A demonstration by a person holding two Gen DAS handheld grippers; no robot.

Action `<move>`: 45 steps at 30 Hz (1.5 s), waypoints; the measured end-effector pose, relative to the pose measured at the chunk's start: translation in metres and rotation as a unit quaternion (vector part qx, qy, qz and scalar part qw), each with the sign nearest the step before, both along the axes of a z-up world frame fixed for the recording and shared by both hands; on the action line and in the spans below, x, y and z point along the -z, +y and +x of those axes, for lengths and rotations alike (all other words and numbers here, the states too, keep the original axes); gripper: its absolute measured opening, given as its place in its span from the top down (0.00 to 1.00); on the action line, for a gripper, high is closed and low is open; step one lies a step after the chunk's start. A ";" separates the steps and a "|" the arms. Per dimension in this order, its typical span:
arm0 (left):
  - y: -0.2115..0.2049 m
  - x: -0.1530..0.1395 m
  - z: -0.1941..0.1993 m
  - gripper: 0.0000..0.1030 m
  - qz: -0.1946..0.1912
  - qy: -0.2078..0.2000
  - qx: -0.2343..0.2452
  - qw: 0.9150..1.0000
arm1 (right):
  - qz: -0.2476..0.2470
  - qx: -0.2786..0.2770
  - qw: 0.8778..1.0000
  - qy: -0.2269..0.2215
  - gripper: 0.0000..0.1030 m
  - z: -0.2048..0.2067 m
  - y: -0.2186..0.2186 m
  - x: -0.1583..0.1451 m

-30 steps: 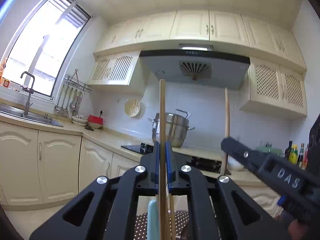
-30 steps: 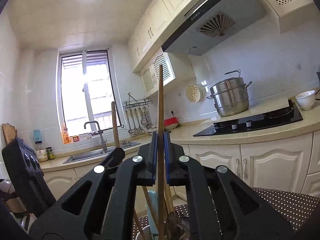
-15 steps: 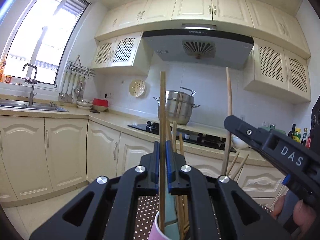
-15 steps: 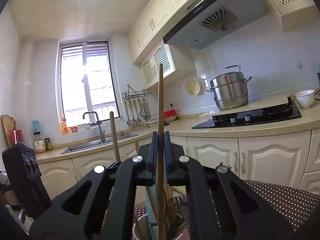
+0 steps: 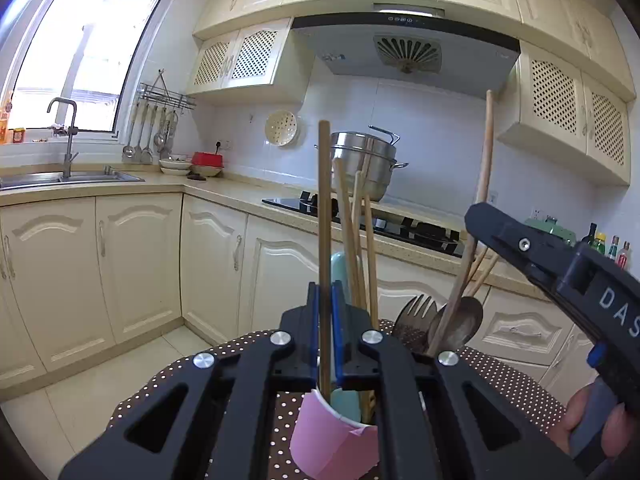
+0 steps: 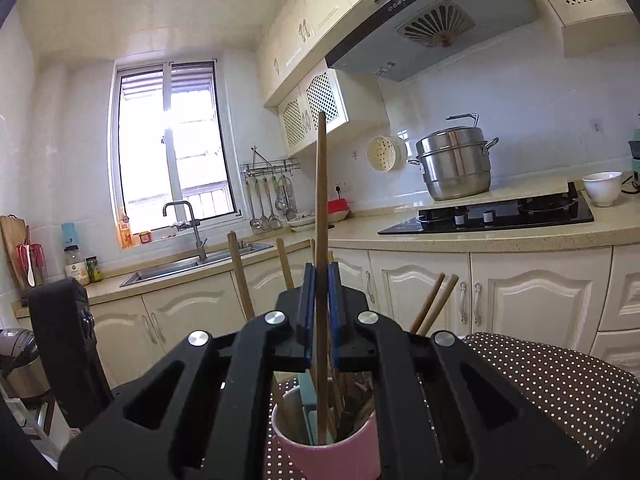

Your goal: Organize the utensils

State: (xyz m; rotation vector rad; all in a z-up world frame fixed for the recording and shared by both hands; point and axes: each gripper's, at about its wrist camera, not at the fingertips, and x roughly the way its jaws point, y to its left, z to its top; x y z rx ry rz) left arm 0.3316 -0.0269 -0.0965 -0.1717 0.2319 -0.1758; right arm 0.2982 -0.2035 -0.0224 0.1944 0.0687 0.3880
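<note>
A pink cup (image 5: 334, 438) standing on a dotted cloth (image 5: 168, 384) serves as the landmark. Directly above its rim, a wooden chopstick (image 5: 324, 240) is clamped upright by the left gripper (image 5: 325, 334), its lower end inside the cup. To the right of the cup, a fork (image 5: 416, 316) and a spoon (image 5: 466, 318) are seen. In the right wrist view, a second chopstick (image 6: 320, 208) is pinched by the right gripper (image 6: 321, 320), its tip lowered into the cup (image 6: 328, 460) among other utensils.
</note>
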 end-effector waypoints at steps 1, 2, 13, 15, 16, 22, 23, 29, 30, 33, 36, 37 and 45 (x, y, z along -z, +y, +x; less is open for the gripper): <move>0.000 0.000 -0.001 0.94 0.000 0.000 0.001 1.000 | -0.003 0.001 1.000 0.001 0.94 -0.001 0.000 0.001; 0.000 -0.001 -0.002 0.94 0.000 0.001 0.002 1.000 | -0.004 0.002 1.000 0.002 0.94 -0.002 0.000 0.002; -0.003 0.004 -0.007 0.94 0.014 0.030 0.011 0.999 | -0.016 0.008 1.000 0.020 0.94 -0.008 0.000 0.011; -0.002 0.006 -0.008 0.94 0.008 0.038 0.017 0.999 | -0.020 0.008 1.000 0.023 0.94 -0.009 0.000 0.014; -0.001 0.005 -0.010 0.94 0.003 0.037 0.017 0.999 | -0.021 0.009 0.999 0.024 0.94 -0.010 0.000 0.014; 0.006 -0.007 -0.031 0.52 0.003 0.008 0.005 1.000 | -0.029 0.009 0.999 0.033 0.94 -0.011 0.003 0.019; 0.007 -0.010 -0.032 0.49 0.001 0.006 0.005 1.000 | -0.031 0.009 0.999 0.036 0.94 -0.010 0.004 0.020; 0.023 -0.023 -0.048 0.31 -0.005 0.022 -0.028 0.999 | -0.039 0.007 0.998 0.045 0.93 -0.014 0.008 0.024; 0.026 -0.024 -0.050 0.28 -0.003 0.026 -0.039 0.999 | -0.040 0.006 0.998 0.046 0.93 -0.015 0.009 0.025; 0.033 -0.026 -0.058 0.27 0.024 0.040 -0.070 0.996 | -0.037 -0.004 0.998 0.056 0.92 -0.017 0.011 0.026; 0.039 -0.028 -0.068 0.27 0.043 0.048 -0.080 0.995 | -0.036 -0.008 0.997 0.063 0.92 -0.022 0.013 0.024; 0.041 -0.029 -0.072 0.27 0.046 0.045 -0.086 0.994 | -0.039 -0.005 0.997 0.062 0.90 -0.024 0.015 0.023; 0.051 -0.039 -0.103 0.22 0.075 0.054 -0.097 0.991 | -0.032 0.002 0.999 0.042 0.40 -0.042 0.020 0.009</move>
